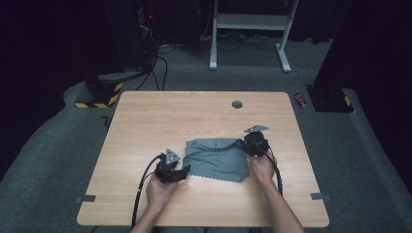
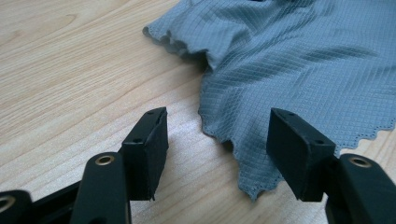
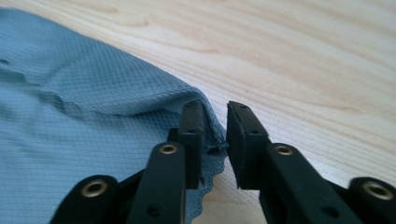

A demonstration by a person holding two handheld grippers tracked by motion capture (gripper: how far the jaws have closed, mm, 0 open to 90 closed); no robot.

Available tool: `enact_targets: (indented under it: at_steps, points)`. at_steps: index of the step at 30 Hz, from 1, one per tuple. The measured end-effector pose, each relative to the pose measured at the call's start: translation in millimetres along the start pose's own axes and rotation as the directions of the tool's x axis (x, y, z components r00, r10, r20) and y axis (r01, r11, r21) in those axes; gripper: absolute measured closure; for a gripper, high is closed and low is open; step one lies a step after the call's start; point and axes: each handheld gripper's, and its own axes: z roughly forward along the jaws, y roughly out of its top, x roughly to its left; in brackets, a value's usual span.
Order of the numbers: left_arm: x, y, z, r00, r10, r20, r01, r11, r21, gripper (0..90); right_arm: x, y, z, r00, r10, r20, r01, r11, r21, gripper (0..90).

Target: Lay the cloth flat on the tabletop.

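Grey cloth (image 1: 217, 159) between two grippers on a wooden table (image 1: 160, 116)

Left gripper (image 2: 219, 140) gapes wide, a scalloped waffle-weave corner between its jaws, untouched. Right gripper (image 3: 215, 140) stands narrowly parted, the cloth's hem at its left jaw; contact unclear.

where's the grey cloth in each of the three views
High view: the grey cloth lies near the middle of the wooden table, between the two tools.
Left gripper view: it covers the upper right, one scalloped corner hanging down between the jaws.
Right gripper view: it spreads over the left half, its edge reaching in between the jaws.
Shared landmark: the cloth's scalloped edge against the pale wood grain.
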Motion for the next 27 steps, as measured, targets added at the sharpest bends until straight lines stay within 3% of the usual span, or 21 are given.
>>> enact_targets:
  at_steps: [3, 6, 7, 8, 9, 10, 13, 14, 16, 18, 19, 20, 21, 22, 24, 27]
  points:
    - [0.0, 0.0, 0.0, 1.0000, 0.000, 0.000, 0.000, 1.0000, 0.000, 39.1, 5.0, -2.1, -17.0, 0.9994, -0.001, -0.034, -0.001, 0.998, -0.055, 72.2]
    - [0.0, 0.0, 0.0, 1.0000, 0.000, 0.000, 0.000, 1.0000, 0.000, 39.1, 9.6, -4.0, -23.7, 0.9987, -0.012, -0.049, 0.008, 0.997, -0.071, 71.9]
    - [0.0, 0.0, 0.0, 1.0000, 0.000, 0.000, 0.000, 1.0000, 0.000, 39.1, 23.2, -12.4, -36.0, 0.9929, -0.072, -0.095, 0.064, 0.994, -0.085, 71.4]
    - [0.0, 0.0, 0.0, 1.0000, 0.001, 0.000, -0.001, 1.0000, 0.000, 39.1, 35.6, -24.6, -42.2, 0.9848, -0.121, -0.125, 0.113, 0.992, -0.063, 71.5]
    - [0.0, 0.0, 0.0, 1.0000, 0.001, 0.000, -0.001, 1.0000, 0.000, 39.1, 35.6, -24.6, -42.2, 0.9848, -0.121, -0.125, 0.113, 0.992, -0.063, 71.5]
    - [-0.1, 0.0, 0.0, 1.0000, 0.001, 0.000, -0.001, 1.0000, 0.000, 39.1, 43.5, -39.4, -43.7, 0.9781, -0.142, -0.152, 0.137, 0.990, -0.042, 71.6]
    - [0.0, -0.2, -0.7, 0.9999, 0.012, 0.003, -0.012, 0.9999, 0.001, 41.5, 49.2, -54.3, -41.8, 0.9762, -0.156, -0.150, 0.157, 0.988, -0.006, 71.8]
    - [-1.2, -0.7, -1.4, 0.9997, 0.019, 0.013, -0.019, 0.9998, -0.004, 43.6, 50.9, -67.2, -38.7, 0.9766, -0.153, -0.151, 0.156, 0.988, 0.010, 72.9]
    - [-2.2, -2.3, -3.6, 0.9991, 0.031, 0.030, -0.030, 0.9995, -0.014, 51.4, 48.1, -73.4, -42.2, 0.9774, -0.130, -0.166, 0.131, 0.991, -0.005, 74.7]
    - [-3.2, -3.1, -4.9, 0.9985, 0.039, 0.040, -0.038, 0.9992, -0.015, 65.3, 49.0, -77.9, -44.9, 0.9779, -0.141, -0.155, 0.140, 0.990, -0.016, 75.7]
    - [-4.5, -4.0, -5.8, 0.9977, 0.046, 0.049, -0.045, 0.9988, -0.018, 65.3, 49.0, -77.9, -44.9, 0.9779, -0.141, -0.155, 0.140, 0.990, -0.016, 75.7]
    - [-4.9, -5.2, -7.5, 0.9967, 0.056, 0.059, -0.055, 0.9983, -0.019, 75.8, 50.3, -81.9, -46.6, 0.9765, -0.154, -0.151, 0.150, 0.988, -0.035, 77.8]
    - [-4.9, -6.9, -9.4, 0.9960, 0.058, 0.068, -0.056, 0.9982, -0.019, 75.8, 50.3, -81.9, -46.6, 0.9765, -0.154, -0.151, 0.150, 0.988, -0.035, 77.8]
    - [-5.1, -8.3, -11.2, 0.9956, 0.052, 0.077, -0.051, 0.9986, -0.016, 86.3, 50.3, -82.6, -48.5, 0.9738, -0.162, -0.159, 0.160, 0.987, -0.028, 80.0]
    - [-3.3, -12.5, -19.0, 0.9927, 0.031, 0.117, -0.032, 0.9995, 0.008, 89.3, 51.4, -85.6, -51.3, 0.9729, -0.163, -0.164, 0.160, 0.987, -0.028, 81.6]
    - [-5.8, -14.5, -24.1, 0.9899, 0.043, 0.135, -0.047, 0.9986, 0.025, 89.8, 52.7, -88.5, -54.3, 0.9694, -0.175, -0.172, 0.172, 0.985, -0.030, 82.0]
